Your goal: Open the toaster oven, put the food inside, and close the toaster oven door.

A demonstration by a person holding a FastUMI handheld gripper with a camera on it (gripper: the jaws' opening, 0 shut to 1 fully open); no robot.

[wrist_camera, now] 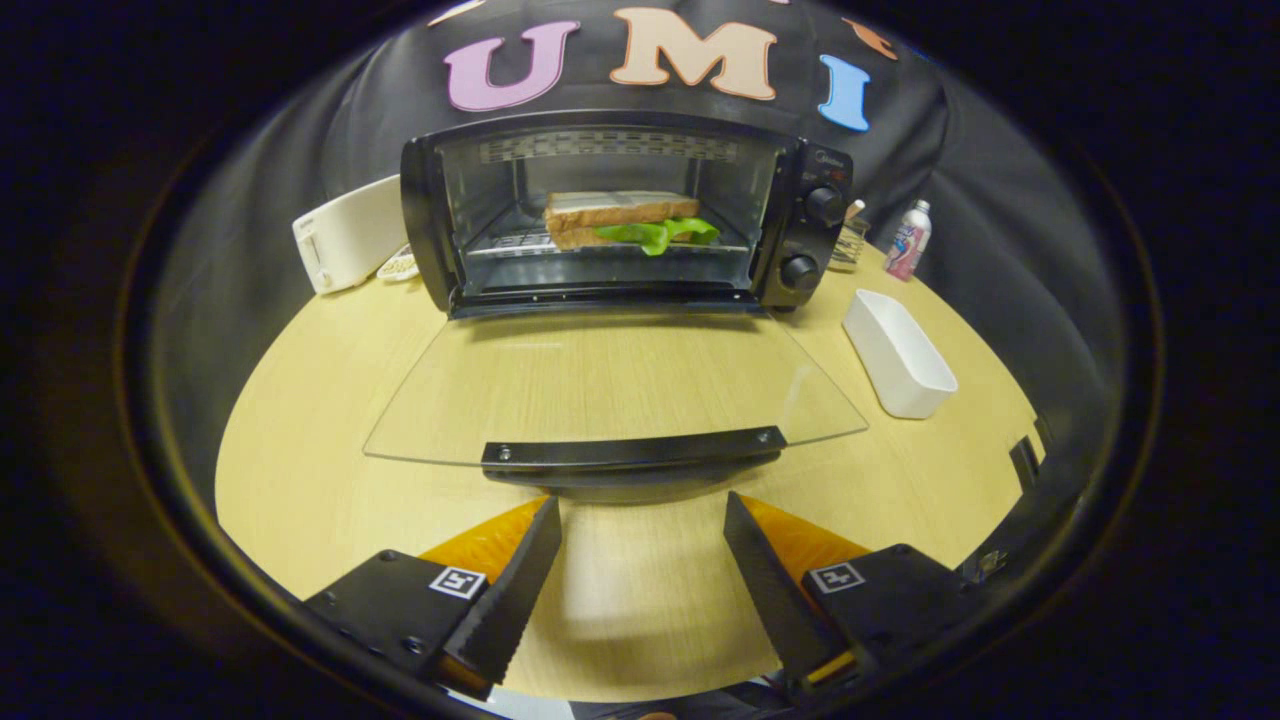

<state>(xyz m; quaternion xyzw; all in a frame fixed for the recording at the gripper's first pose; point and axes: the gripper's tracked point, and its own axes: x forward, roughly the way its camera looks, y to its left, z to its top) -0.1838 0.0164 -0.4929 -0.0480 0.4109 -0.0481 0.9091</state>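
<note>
Gripper view — claw [640, 515] spread, empty.

Clear glass door [610, 385], wood-grain table [330, 420].

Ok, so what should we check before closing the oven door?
1. Sandwich fully on the rack inside the toaster oven: ok.
2. Nothing lying on the open glass door: ok.
3. Gripper empty, jaws open: ok.
4. Door handle just ahead of the jaws, centred between them: ok.
5. White tray clear of the door's swing: ok, it sits beside it.
6. Oven switched off: cannot tell from the knobs.
</note>
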